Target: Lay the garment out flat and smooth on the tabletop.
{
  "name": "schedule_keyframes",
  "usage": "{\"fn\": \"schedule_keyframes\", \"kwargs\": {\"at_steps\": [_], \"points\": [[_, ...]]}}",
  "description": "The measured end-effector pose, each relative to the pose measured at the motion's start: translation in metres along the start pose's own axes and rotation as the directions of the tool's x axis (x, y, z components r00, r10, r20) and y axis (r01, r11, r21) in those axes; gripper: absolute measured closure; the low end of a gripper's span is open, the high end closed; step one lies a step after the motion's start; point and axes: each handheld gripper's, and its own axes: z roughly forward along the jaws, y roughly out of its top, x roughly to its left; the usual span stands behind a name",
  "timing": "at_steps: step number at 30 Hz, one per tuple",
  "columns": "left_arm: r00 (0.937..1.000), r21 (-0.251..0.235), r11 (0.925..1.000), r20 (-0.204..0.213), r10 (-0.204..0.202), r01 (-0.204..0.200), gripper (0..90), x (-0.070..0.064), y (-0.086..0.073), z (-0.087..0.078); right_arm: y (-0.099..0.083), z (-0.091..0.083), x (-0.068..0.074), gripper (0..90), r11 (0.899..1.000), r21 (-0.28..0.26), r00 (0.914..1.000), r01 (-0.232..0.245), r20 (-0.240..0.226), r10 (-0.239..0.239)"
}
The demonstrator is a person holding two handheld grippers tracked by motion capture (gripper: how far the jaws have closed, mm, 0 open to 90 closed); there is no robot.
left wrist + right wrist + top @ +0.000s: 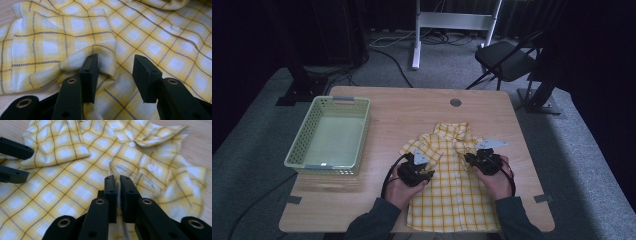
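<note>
We find the yellow checked shirt [452, 180] lying flat toward the near right of the tabletop [412, 115], collar toward the far edge. Our right gripper [118, 182] is pinched nearly closed on a fold of its fabric. Our left gripper [115, 68] stands open over a raised wrinkle, one jaw touching it. A basket [329, 165] sits at the left edge

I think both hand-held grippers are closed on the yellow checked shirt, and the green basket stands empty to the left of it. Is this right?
Not quite. The right hand-held gripper is closed on the shirt, but the left hand-held gripper is open; the left gripper view shows its jaws apart over a fold of the cloth. The rest is right: the basket stands empty to the left of the shirt.
</note>
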Motion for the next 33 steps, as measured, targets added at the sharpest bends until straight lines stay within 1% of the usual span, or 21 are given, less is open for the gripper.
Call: {"fn": "schedule_keyframes", "kwargs": {"at_steps": [3, 4, 5, 6, 8, 9, 10, 13, 20, 27, 30, 33], "points": [[1.0, 0.001, 1.0, 0.0, 0.005, -0.005, 56.4, 0.0, 0.0, 0.0, -0.003, -0.005, -0.002, 84.6, 1.0, -0.011, 0.9999, -0.014, 0.007, 0.014], [1.0, -0.001, 1.0, -0.001, 0.004, -0.004, 56.4, 0.0, 0.0, 0.0, -0.006, -0.009, -0.005, 84.6, 1.0, -0.019, 0.9996, -0.022, 0.015, 0.022], [1.0, -0.003, 1.0, -0.001, 0.002, -0.002, 56.4, 0.0, -0.001, 0.0, -0.01, -0.012, -0.007, 84.6, 0.999, -0.024, 0.9991, -0.035, 0.023, 0.035], [1.0, -0.003, 1.0, 0.001, 0.004, -0.004, 56.4, 0.0, -0.001, 0.0, -0.016, -0.017, -0.011, 84.6, 0.998, -0.033, 0.9975, -0.059, 0.037, 0.06], [1.0, -0.004, 1.0, 0.001, 0.004, -0.004, 56.4, 0.0, -0.001, 0.0, -0.019, -0.02, -0.014, 84.6, 0.997, -0.037, 0.9967, -0.067, 0.044, 0.068], [1.0, -0.005, 1.0, 0.002, 0.003, -0.003, 56.4, 0.0, -0.001, 0.0, -0.022, -0.022, -0.016, 84.6, 0.996, -0.042, 0.9955, -0.078, 0.05, 0.08], [1.0, -0.007, 1.0, 0.003, 0.003, -0.003, 56.4, 0.0, -0.001, 0.0, -0.029, -0.028, -0.021, 84.6, 0.994, -0.05, 0.9924, -0.101, 0.065, 0.105], [1.0, -0.008, 1.0, 0.002, 0.003, -0.003, 56.4, 0.0, -0.001, 0.0, -0.037, -0.035, -0.025, 84.5, 0.99, -0.062, 0.9871, -0.131, 0.085, 0.136], [1.0, -0.009, 0.9999, 0.001, 0.006, -0.006, 56.3, 0.0, -0.001, 0.0, -0.053, -0.046, -0.034, 84.4, 0.982, -0.076, 0.976, -0.171, 0.124, 0.179], [1.0, -0.011, 0.9999, 0.001, 0.007, -0.007, 56.3, 0.0, -0.002, 0.0, -0.066, -0.051, -0.041, 83.9, 0.974, -0.075, 0.9623, -0.212, 0.157, 0.222], [1.0, -0.011, 0.9999, 0.0, 0.007, -0.007, 56.3, 0.0, -0.002, 0.0, -0.07, -0.053, -0.042, 82.5, 0.971, -0.072, 0.9572, -0.228, 0.167, 0.237], [1.0, -0.011, 0.9999, 0.0, 0.008, -0.008, 56.3, 0.0, -0.002, 0.0, -0.073, -0.057, -0.043, 77.4, 0.968, -0.083, 0.9529, -0.238, 0.173, 0.249]]}}
